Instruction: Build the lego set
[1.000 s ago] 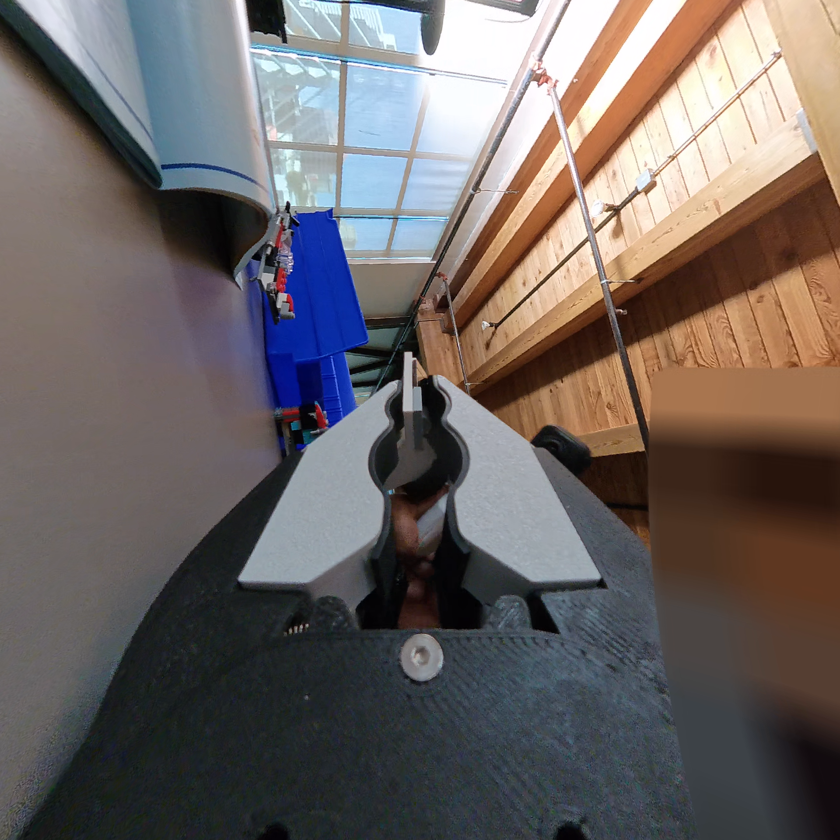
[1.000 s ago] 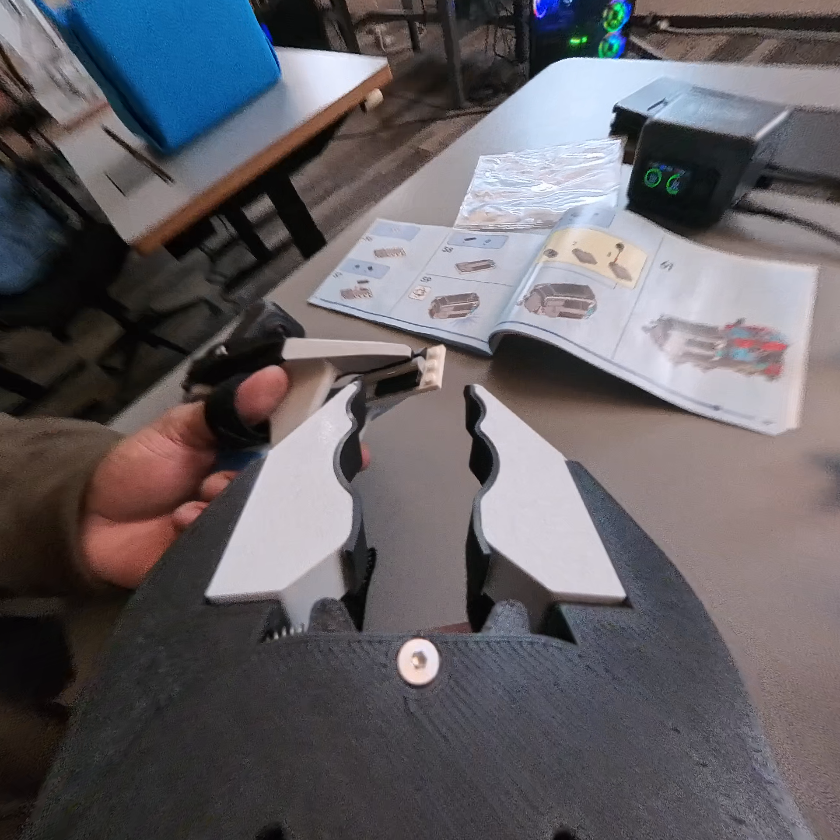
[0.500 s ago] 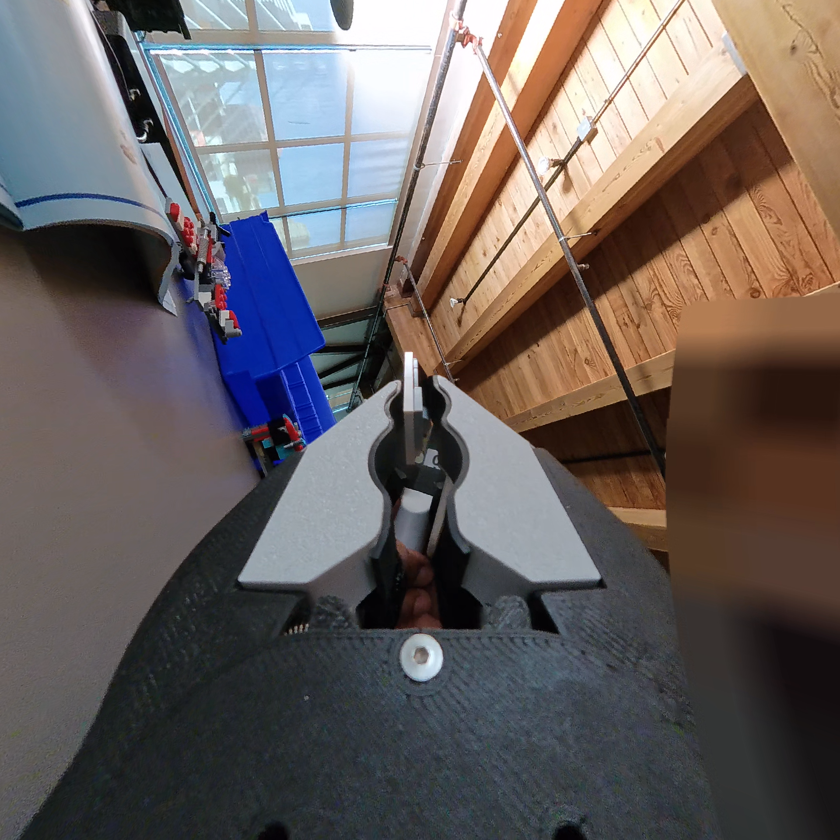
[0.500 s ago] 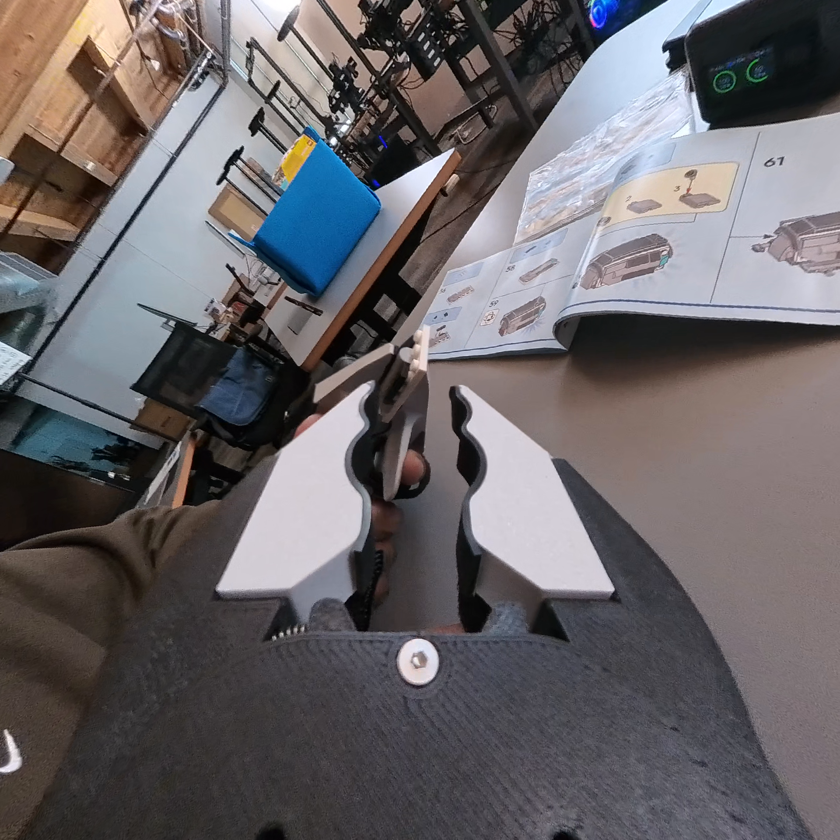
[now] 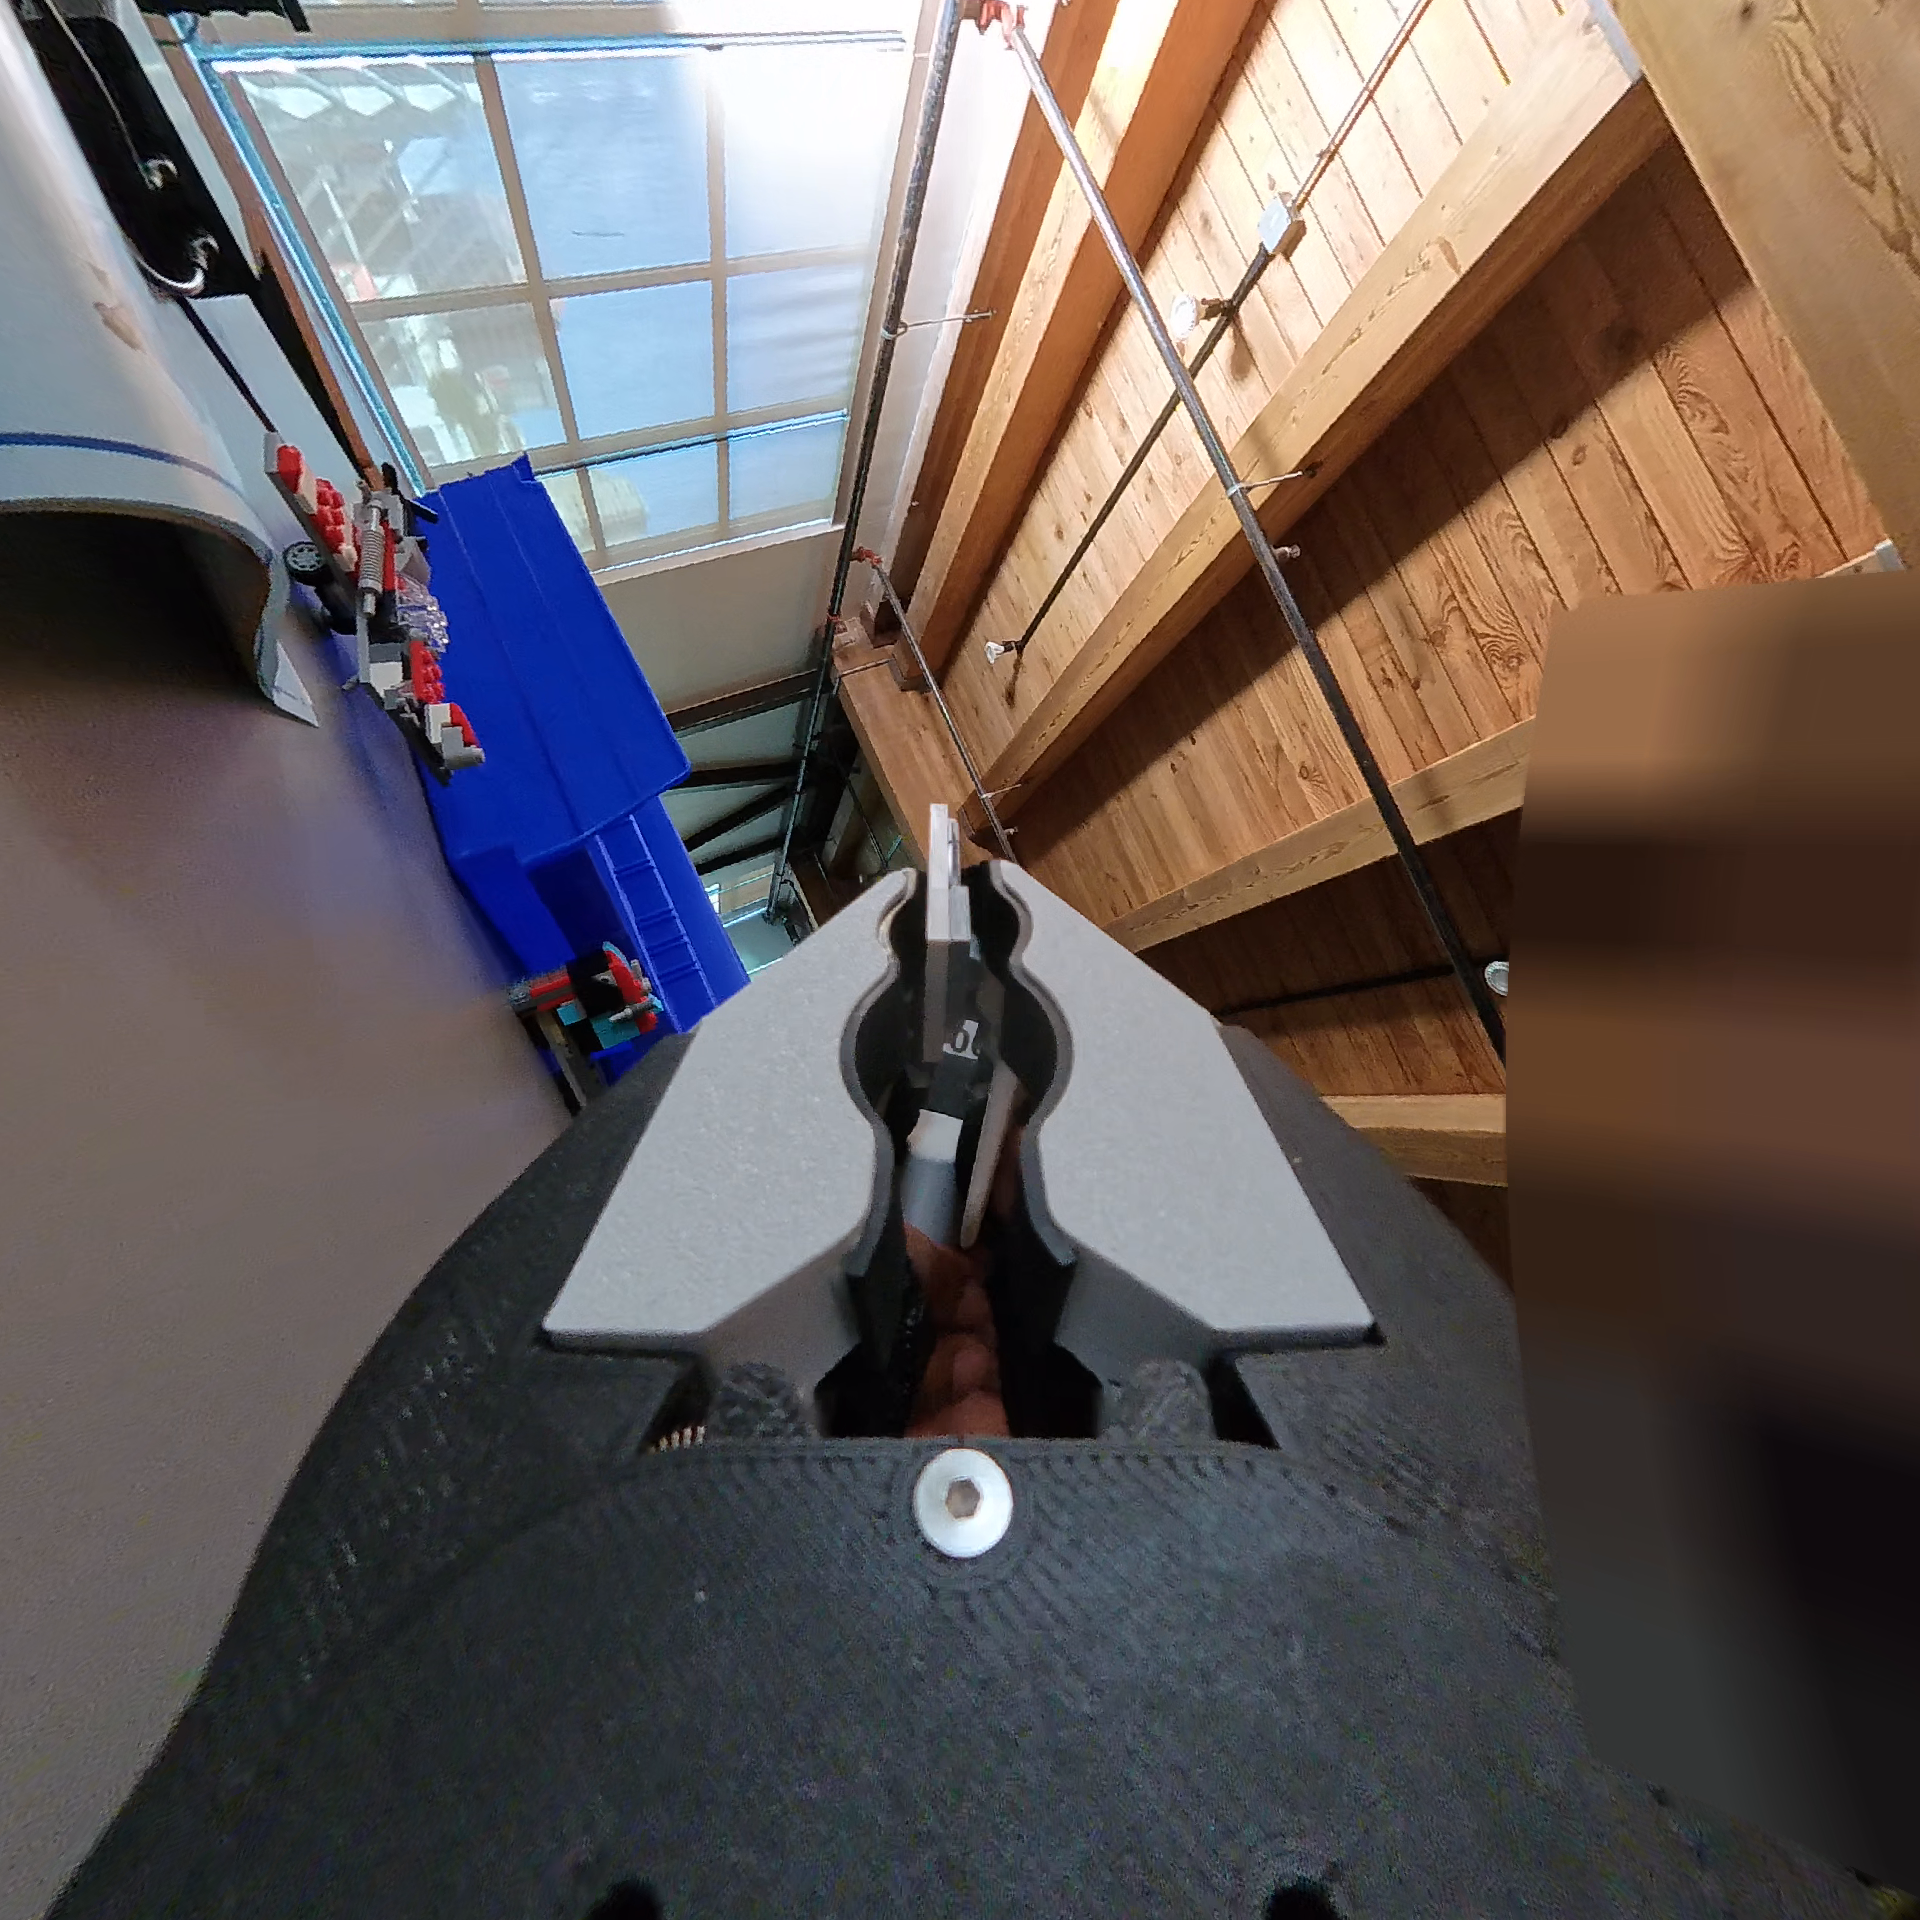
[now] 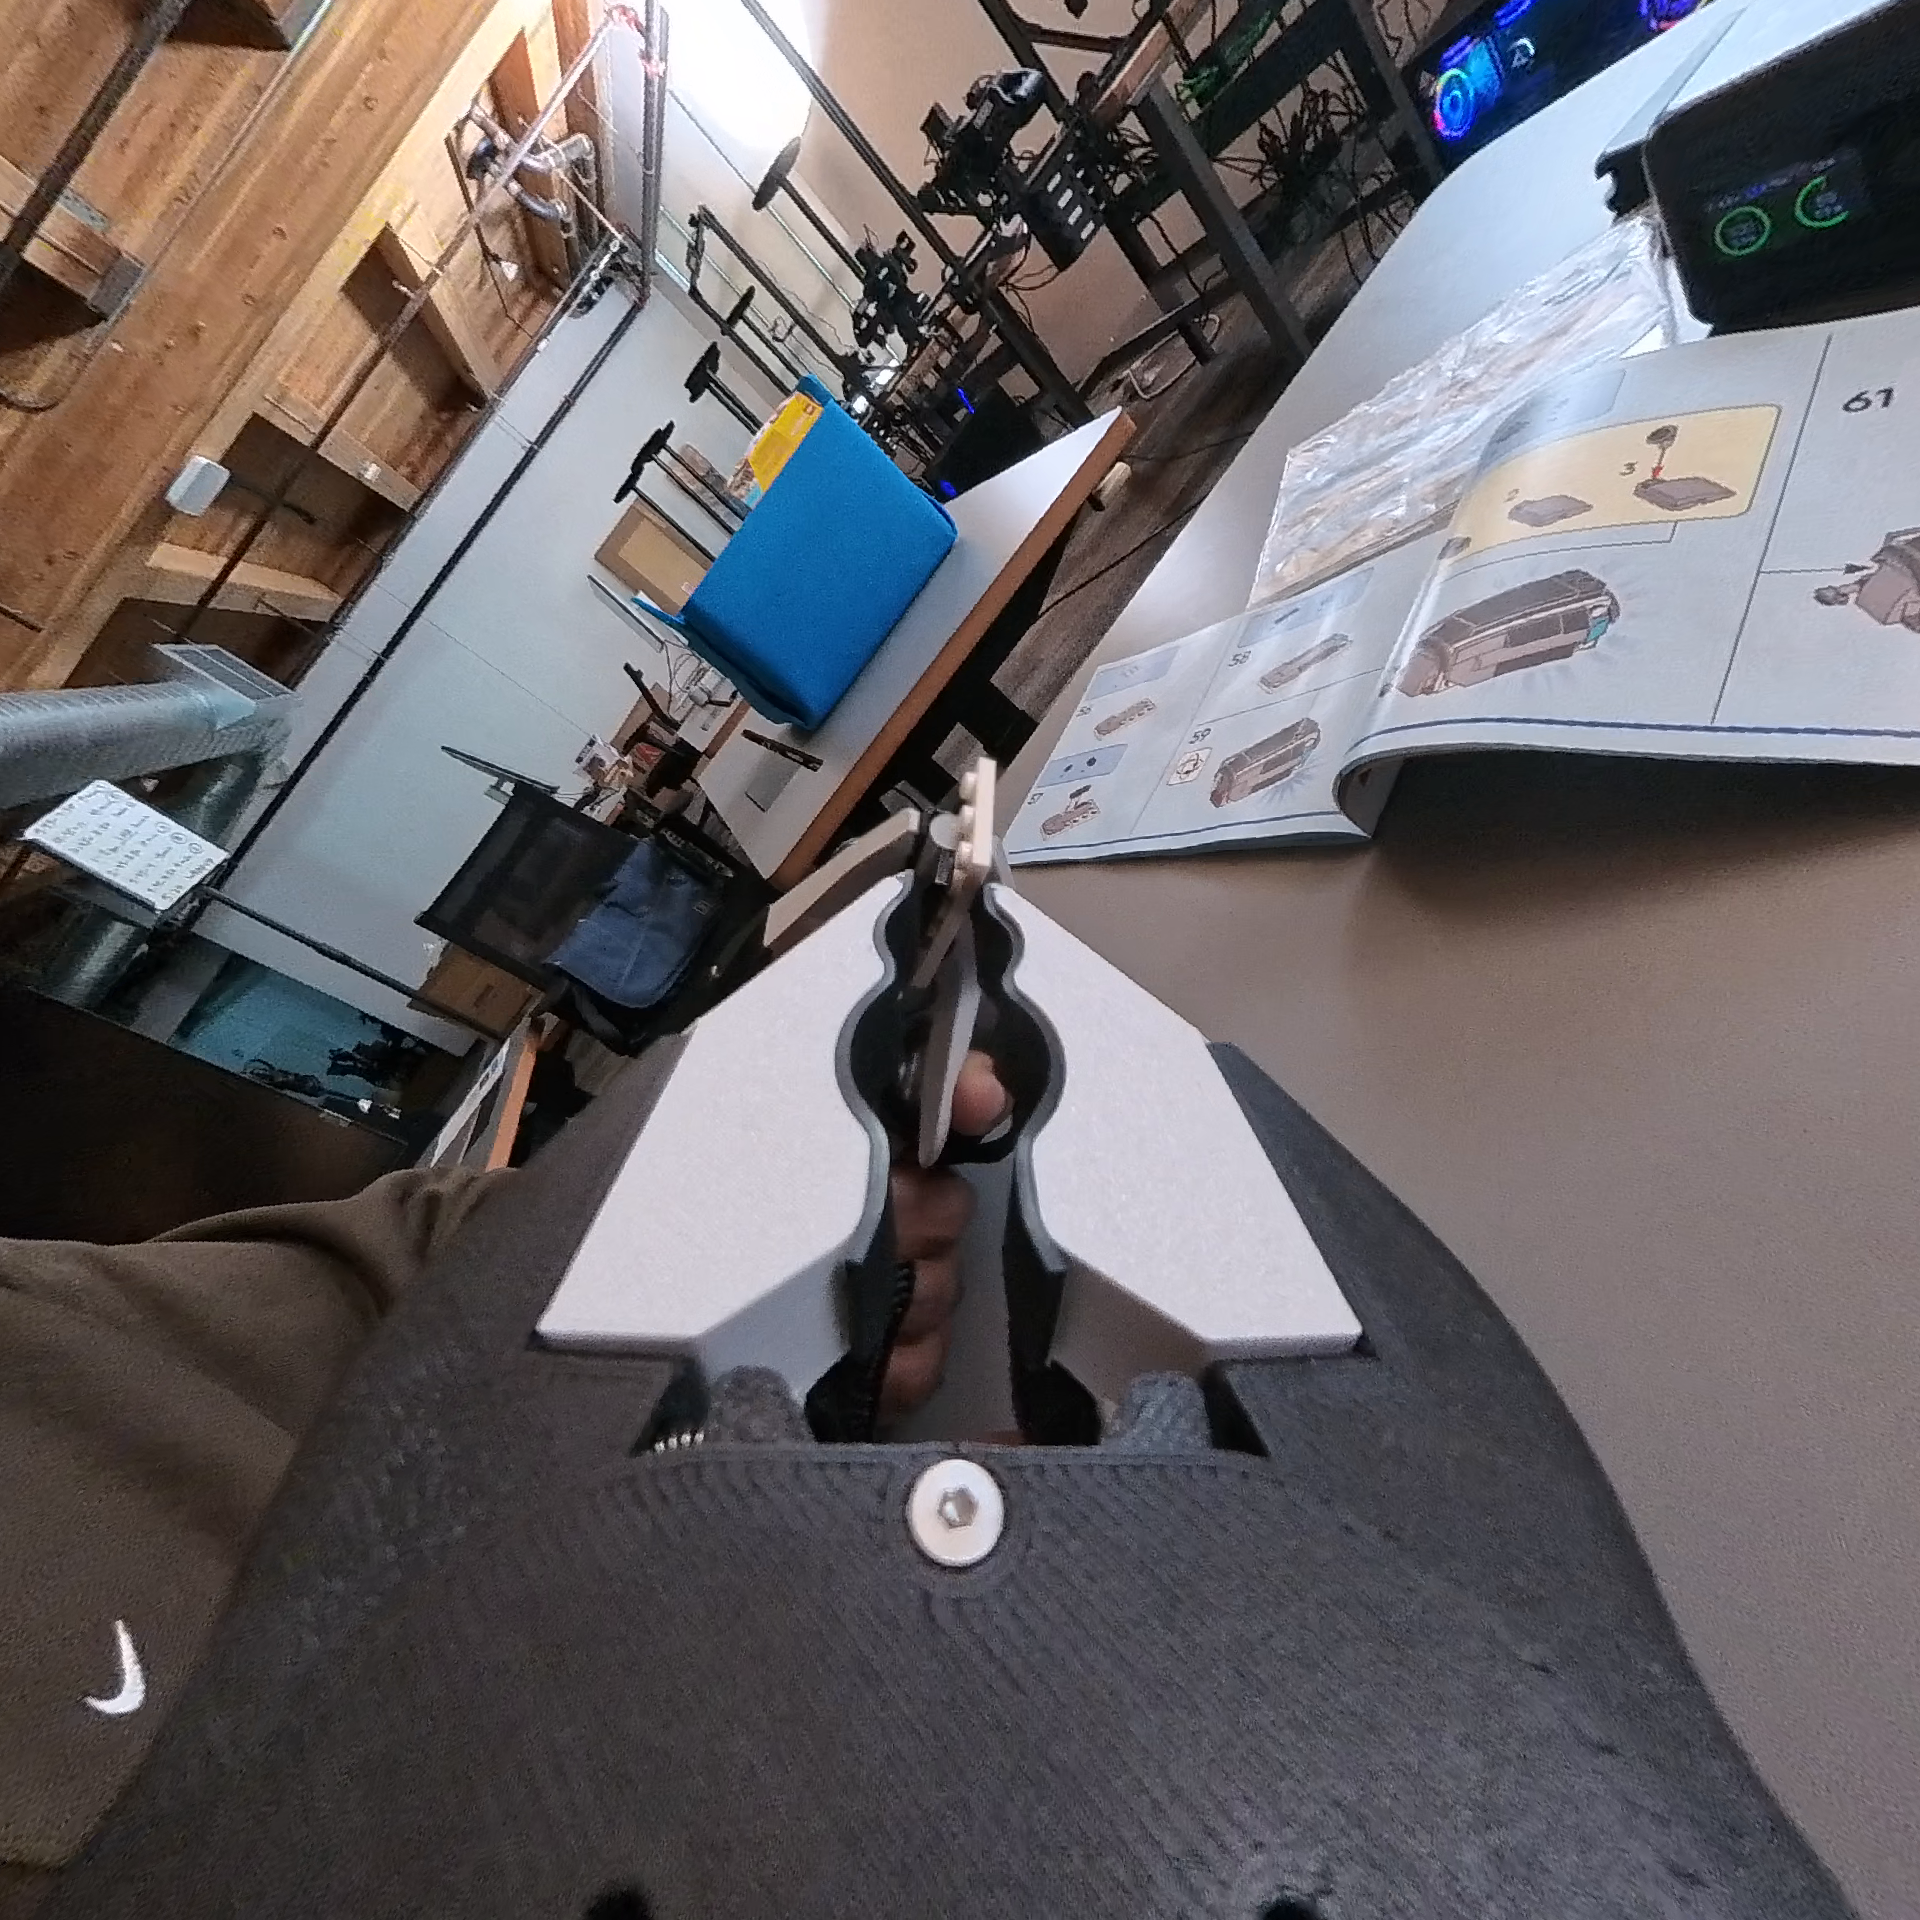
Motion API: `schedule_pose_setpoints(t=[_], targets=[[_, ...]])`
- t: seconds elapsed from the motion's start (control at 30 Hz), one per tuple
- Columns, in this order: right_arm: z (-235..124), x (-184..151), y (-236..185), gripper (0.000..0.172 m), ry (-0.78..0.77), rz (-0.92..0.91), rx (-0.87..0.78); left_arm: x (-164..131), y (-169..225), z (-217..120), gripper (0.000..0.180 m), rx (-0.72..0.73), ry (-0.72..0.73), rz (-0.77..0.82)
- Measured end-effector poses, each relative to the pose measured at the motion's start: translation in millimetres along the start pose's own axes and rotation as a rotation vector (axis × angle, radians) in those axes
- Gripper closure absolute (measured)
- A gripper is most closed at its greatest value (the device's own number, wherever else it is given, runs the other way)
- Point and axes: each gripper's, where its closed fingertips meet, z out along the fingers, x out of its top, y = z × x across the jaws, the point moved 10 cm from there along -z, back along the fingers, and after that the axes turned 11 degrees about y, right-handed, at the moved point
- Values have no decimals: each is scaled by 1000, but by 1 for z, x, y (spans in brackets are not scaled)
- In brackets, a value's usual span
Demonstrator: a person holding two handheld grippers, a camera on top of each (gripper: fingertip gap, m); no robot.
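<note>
Booklet (image 6: 1507,623) open on table (image 6: 1455,1143); bag (image 6: 1455,416) behind booklet; box (image 6: 1787,208) right of bag.

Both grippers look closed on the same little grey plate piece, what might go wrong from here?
1. Both the left gripper and right gripper pinch the thin grey plate piece near its edge; a twist might pop it loose.
2. It is held in the air beside the table, so a slip may drop it.

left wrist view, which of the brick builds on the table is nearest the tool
The small red, black and teal build beside the lower blue bin; the longer red and grey build lies farther off.
</note>
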Motion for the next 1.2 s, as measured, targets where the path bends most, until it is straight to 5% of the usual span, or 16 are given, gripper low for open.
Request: schedule_pose_setpoints(t=[0.33,0.6,0.9,1.2], targets=[[-3,2,-8,164,31,-50,39,-1,3,3,169,-93,-27,-30],[-6,4,-9,164,57,-29,89,1,11,8,169,-131,-77,97],[-13,9,2,164,190,130,151,1,11,11,154,-109,-117,114],[-14,8,-3,164,239,70,149,-2,15,10,170,-132,-123,159]])
